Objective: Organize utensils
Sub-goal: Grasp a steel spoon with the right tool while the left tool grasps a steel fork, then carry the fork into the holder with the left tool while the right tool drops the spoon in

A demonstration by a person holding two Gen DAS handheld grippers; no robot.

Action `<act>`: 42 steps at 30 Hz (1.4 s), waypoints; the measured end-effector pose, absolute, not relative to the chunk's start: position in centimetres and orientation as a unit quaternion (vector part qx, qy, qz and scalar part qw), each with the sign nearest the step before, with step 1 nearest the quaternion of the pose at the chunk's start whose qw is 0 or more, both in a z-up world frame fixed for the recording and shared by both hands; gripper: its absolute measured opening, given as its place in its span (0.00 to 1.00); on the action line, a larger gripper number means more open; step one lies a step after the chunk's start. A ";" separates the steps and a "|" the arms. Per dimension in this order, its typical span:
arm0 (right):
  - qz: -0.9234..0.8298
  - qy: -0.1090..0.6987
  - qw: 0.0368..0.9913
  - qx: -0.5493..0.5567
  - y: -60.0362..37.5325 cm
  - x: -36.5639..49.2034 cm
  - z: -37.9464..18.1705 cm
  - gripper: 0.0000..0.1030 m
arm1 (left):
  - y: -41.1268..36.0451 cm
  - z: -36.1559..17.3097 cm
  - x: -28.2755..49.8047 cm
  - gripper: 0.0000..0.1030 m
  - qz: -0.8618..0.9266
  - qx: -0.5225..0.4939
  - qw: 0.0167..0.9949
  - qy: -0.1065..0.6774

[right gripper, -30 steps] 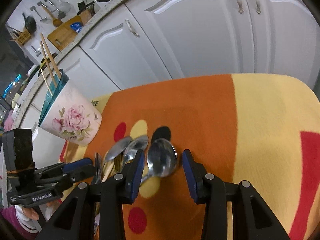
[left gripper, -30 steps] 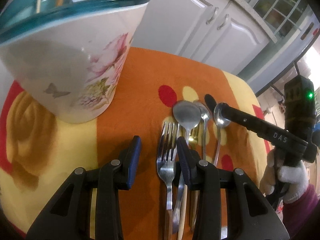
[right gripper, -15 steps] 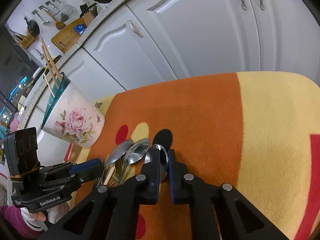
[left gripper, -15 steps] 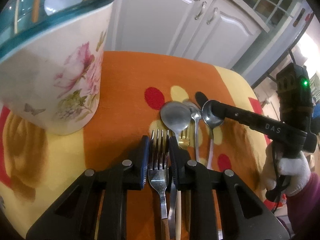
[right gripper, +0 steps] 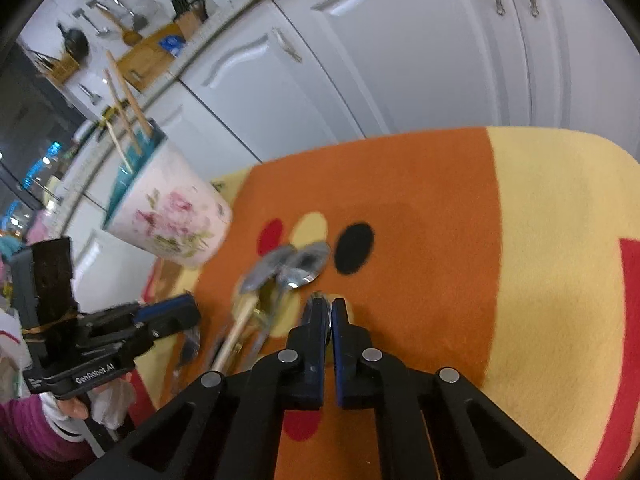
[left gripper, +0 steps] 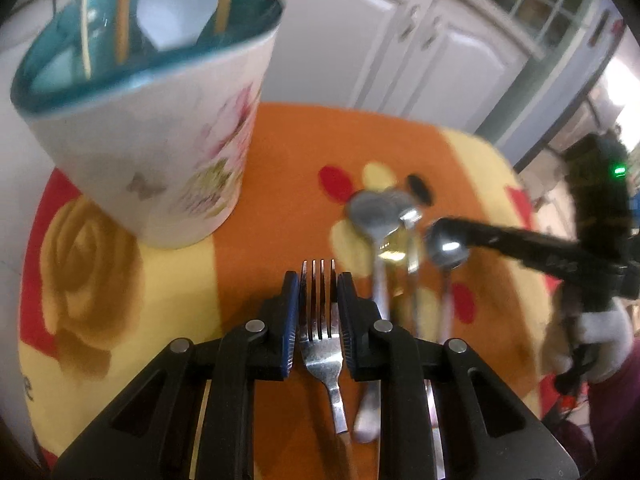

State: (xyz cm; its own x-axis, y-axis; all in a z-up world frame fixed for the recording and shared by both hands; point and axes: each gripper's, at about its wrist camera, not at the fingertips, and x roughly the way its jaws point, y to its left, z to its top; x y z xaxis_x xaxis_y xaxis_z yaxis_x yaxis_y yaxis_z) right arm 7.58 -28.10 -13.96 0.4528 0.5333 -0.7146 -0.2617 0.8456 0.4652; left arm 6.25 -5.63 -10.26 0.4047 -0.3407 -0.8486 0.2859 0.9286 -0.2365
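My left gripper is shut on a steel fork, its tines poking out between the blue pads. Just ahead and to the left stands a floral utensil holder with a teal inside. Right of the fork lie two steel spoons over a gold utensil. My right gripper is shut on a spoon, seen edge-on as a thin sliver between the pads; its bowl shows in the left wrist view. The loose spoons and the holder lie to its left.
Everything rests on an orange, yellow and red cloth whose far edge meets white cabinet doors. Chopsticks and a white spoon stand in the holder. A gloved hand carries the right gripper.
Both grippers went from open to shut: the left closed on the fork, the right on the rightmost spoon. The fork now sits apart from the other utensils.
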 end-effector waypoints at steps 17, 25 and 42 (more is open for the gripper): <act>0.252 0.463 0.831 0.179 -29.0 7.3 -14.8 0.10 | -3.7 -10.5 7.1 0.20 -0.234 -0.050 0.819 0.521; 0.264 0.458 0.832 0.168 -28.0 7.5 -14.9 0.10 | -3.7 -10.9 7.3 0.15 -0.247 -0.041 0.815 0.522; 0.255 0.386 0.880 0.106 -27.0 4.1 -8.2 0.03 | -2.8 -5.9 4.7 0.01 -0.245 -0.040 0.846 0.472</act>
State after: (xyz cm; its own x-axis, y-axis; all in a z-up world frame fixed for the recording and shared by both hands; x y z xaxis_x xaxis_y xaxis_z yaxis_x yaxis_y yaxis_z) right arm 4.07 -26.99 -8.20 0.5725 0.5303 -0.6253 -0.3670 0.8477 0.3830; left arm 4.66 -2.77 -5.92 0.4351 -0.4528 -0.7782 0.3768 0.8766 -0.2993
